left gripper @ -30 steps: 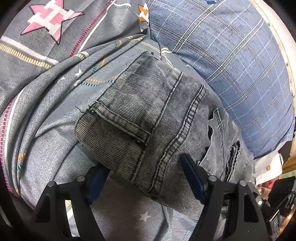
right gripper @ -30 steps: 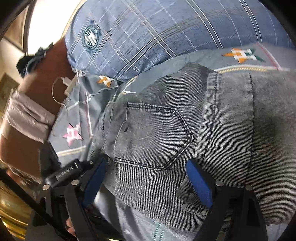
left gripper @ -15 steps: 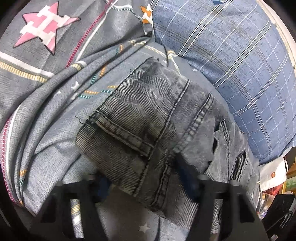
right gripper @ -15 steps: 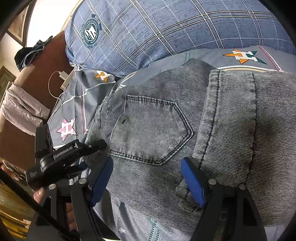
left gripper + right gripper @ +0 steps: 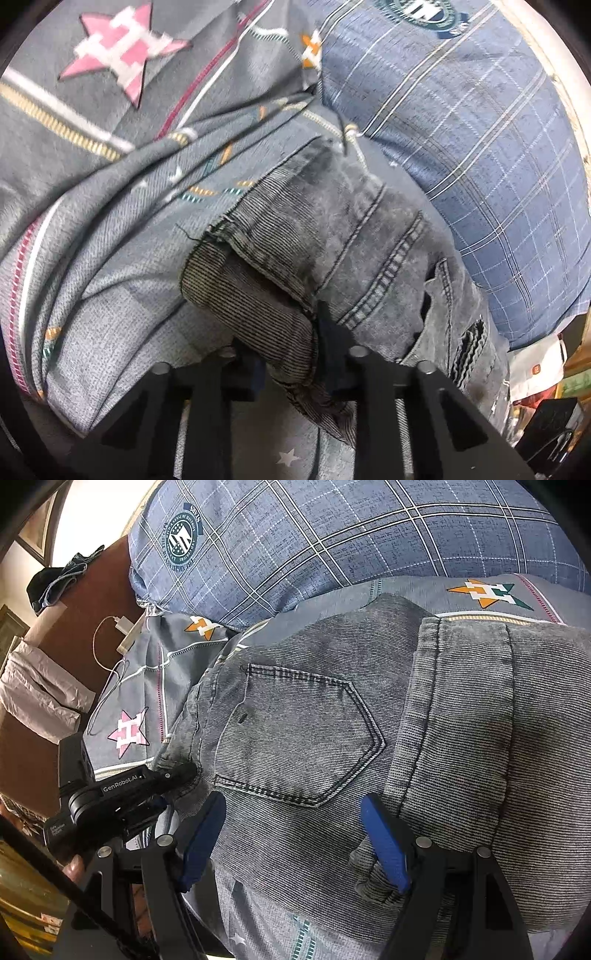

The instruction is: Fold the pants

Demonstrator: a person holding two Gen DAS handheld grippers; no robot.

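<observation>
Patterned grey bedding (image 5: 92, 258) is carrying the jeans (image 5: 332, 236); their hem is being pinched by the closing left claw (image 5: 291, 354), while the right claw (image 5: 291, 834) is being held wide open over them.

Left hand-held gripper (image 5: 291, 354) just closed, pinching pants (image 5: 332, 236) hem fold

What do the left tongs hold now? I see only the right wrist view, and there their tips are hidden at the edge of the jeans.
Observer: The left tongs have just been closing and now pinch a fold of the jeans.
Operator: Which part is it?
Observer: It is the leg end, just below the hem.
Operator: Is the cloth damaged there?
Observer: A loose thread sticks out from the hem.
</observation>
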